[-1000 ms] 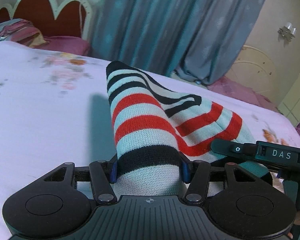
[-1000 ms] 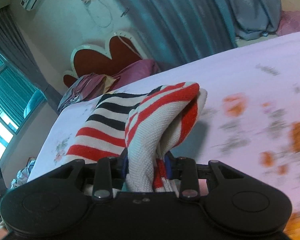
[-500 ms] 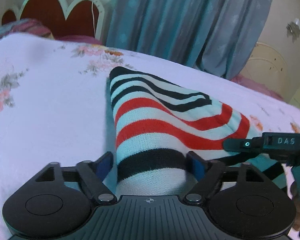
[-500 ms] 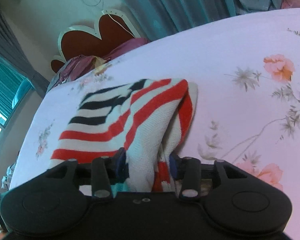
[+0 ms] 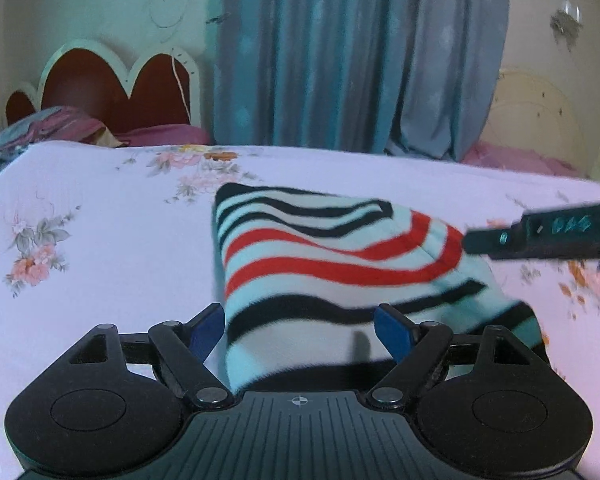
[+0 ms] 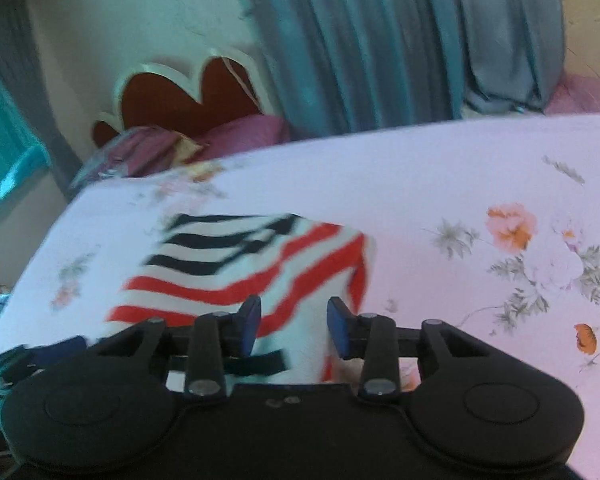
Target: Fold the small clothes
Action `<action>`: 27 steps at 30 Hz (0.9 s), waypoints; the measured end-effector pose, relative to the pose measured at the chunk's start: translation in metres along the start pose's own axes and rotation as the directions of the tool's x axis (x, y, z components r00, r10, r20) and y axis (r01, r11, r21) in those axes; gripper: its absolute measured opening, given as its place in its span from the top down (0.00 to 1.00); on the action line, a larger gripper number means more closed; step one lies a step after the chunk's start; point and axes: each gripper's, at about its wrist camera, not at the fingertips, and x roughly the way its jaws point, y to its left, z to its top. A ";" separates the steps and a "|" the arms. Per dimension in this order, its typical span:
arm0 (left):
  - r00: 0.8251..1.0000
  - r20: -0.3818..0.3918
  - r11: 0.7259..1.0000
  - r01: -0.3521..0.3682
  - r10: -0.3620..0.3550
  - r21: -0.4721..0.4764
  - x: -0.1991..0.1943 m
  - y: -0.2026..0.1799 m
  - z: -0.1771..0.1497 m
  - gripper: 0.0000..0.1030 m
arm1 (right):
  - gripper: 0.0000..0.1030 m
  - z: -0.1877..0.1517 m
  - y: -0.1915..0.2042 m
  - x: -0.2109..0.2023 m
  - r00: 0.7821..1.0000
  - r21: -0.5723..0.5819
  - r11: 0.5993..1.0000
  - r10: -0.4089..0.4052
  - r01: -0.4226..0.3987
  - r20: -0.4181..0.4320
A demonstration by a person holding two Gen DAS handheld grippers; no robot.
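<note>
A: Where is the garment (image 5: 332, 264) now?

B: It lies on the bed (image 5: 100, 248), folded in a striped packet, near the front edge and well apart from the headboard (image 5: 116, 84). In the left view its near end is between the two blue pads

A: And the left gripper (image 5: 300, 332)?

B: Its jaws stand wide. The left pad (image 5: 208, 330) is just beside the cloth, and the right pad seems to be over it but not pressing, so nothing is held there

A: The right gripper (image 6: 294, 326)?

B: Its jaws are closing at this moment, rather narrow. The cloth is seen between them, but the view is blurred and I see no pinch; I judge it is free

A: So which step is it?

B: I think it is the release after a fold. To do it well, both grippers should go back straight along their own line, without lifting, so the top layer is not dragged open

A: What can go wrong?

B: The right fingers (image 6: 250, 322) may catch the red edge while they close. Better to clear the cloth first, then press the packet flat if a corner rises
</note>
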 end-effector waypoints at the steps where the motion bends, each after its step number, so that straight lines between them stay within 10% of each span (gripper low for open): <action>1: 1.000 -0.014 1.000 -0.004 0.004 0.010 0.002 -0.004 -0.002 0.21 | 0.64 -0.003 0.007 -0.006 1.000 -0.022 1.000 0.012 -0.012 0.010; 9: 0.997 -0.030 0.996 -0.064 0.066 0.058 0.013 -0.015 -0.012 0.21 | 0.63 -0.039 0.029 0.002 0.987 -0.280 0.949 -0.158 0.144 -0.029; 27: 0.997 -0.069 0.999 -0.046 0.047 0.008 -0.008 -0.006 -0.027 0.21 | 0.67 -0.074 0.005 -0.013 0.978 -0.049 0.983 -0.182 0.178 -0.105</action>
